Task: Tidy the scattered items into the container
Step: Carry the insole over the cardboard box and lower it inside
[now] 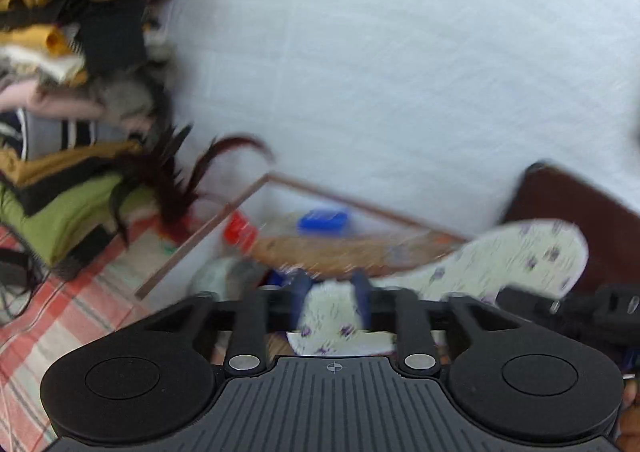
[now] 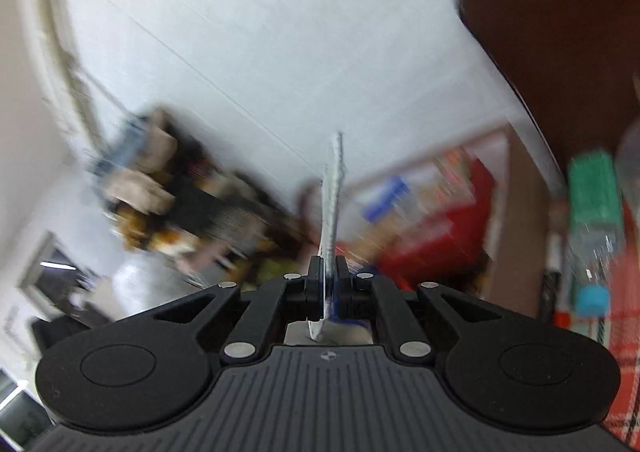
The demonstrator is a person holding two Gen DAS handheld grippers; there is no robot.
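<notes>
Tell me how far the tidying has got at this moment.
Done: a blue-lidded item and a red one already lie in the box. In hand: the right gripper is clamped on the floral insole, the left gripper open around its end. Left: the insole is not boxed yet.

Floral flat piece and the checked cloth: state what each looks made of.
Floral piece: likely fabric-faced foam or card, matte; printed purple sprigs, and thin edge-on in the right wrist view. Checked cloth: woven textile, matte; red-and-grey plaid stripes. Blur leaves both open.
</notes>
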